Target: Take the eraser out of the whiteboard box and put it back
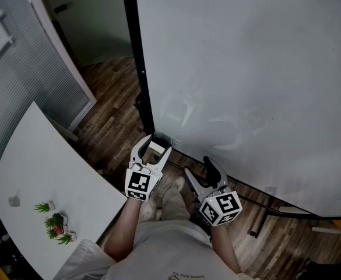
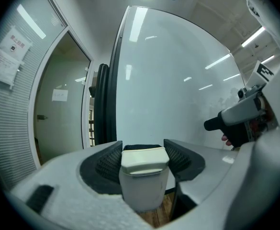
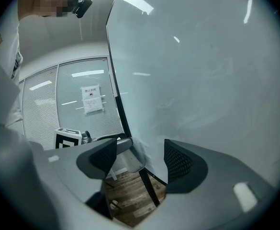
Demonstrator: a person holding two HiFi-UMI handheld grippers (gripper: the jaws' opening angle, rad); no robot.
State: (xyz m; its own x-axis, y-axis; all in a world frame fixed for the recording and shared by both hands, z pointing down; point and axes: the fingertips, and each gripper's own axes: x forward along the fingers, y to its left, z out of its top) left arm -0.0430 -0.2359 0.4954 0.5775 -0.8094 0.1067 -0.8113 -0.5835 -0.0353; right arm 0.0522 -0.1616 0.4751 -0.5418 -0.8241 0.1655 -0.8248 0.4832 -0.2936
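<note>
A white eraser [image 1: 155, 150] [image 2: 144, 176] sits between the fingers of my left gripper [image 1: 154, 146] [image 2: 142, 153], whose ribbed pads press on both its sides, with floor showing under it. It hangs just in front of the lower left corner of the whiteboard [image 1: 246, 69]. A small clear box [image 3: 130, 159] is fixed at that corner, next to the dark frame post. My right gripper [image 1: 203, 169] [image 3: 140, 155] stands open and empty to the right, pointing at the board's lower edge. From the left gripper view it shows at the right [image 2: 235, 116].
A white table [image 1: 30, 174] with small potted plants [image 1: 55, 221] stands at the left. Behind it are a blind-covered glass partition [image 1: 18, 69] and a doorway. The whiteboard's stand legs [image 1: 257, 214] cross the wooden floor at the right.
</note>
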